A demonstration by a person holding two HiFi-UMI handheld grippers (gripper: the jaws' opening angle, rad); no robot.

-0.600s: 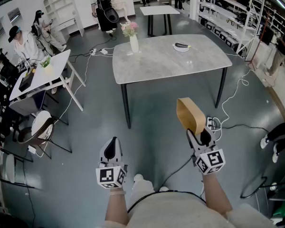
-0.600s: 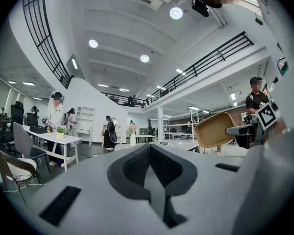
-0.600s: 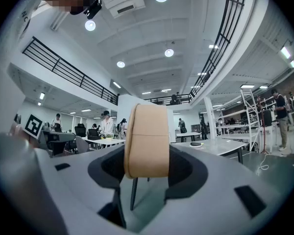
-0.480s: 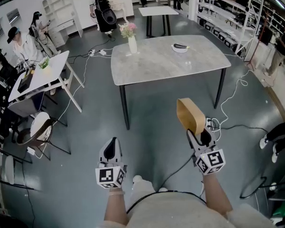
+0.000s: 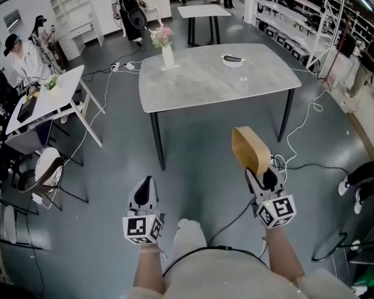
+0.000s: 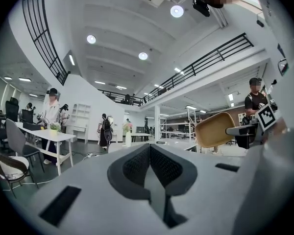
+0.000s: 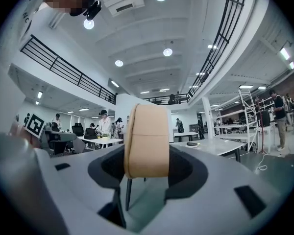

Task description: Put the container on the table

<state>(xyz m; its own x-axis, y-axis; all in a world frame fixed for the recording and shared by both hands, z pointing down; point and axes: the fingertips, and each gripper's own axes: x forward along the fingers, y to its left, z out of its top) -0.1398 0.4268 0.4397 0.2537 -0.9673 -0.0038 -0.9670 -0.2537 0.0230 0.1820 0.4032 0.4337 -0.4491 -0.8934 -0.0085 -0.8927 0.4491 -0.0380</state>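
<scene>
A tan, rounded container (image 5: pixel 249 149) stands on edge between the jaws of my right gripper (image 5: pixel 262 176), which is shut on it and held level above the floor. In the right gripper view the container (image 7: pixel 146 141) fills the middle between the dark pads. The left gripper view shows the container (image 6: pixel 216 129) off to the right. My left gripper (image 5: pixel 146 189) is level, shut and empty, its pads (image 6: pixel 161 168) meeting. The grey table (image 5: pixel 206 83) stands ahead, a few steps away, and also shows past the container as a table edge (image 7: pixel 213 146).
On the grey table are a vase of flowers (image 5: pixel 167 53) and a small dish (image 5: pixel 233 60). A white table (image 5: pixel 50 95) with seated people and a chair (image 5: pixel 47 167) are at the left. Cables (image 5: pixel 299 136) lie on the floor, and shelving (image 5: pixel 311 17) lines the right.
The grey table has shifted left and slightly up in the head view as the person moves. Both grippers keep their places, and the container stays in the right one.
</scene>
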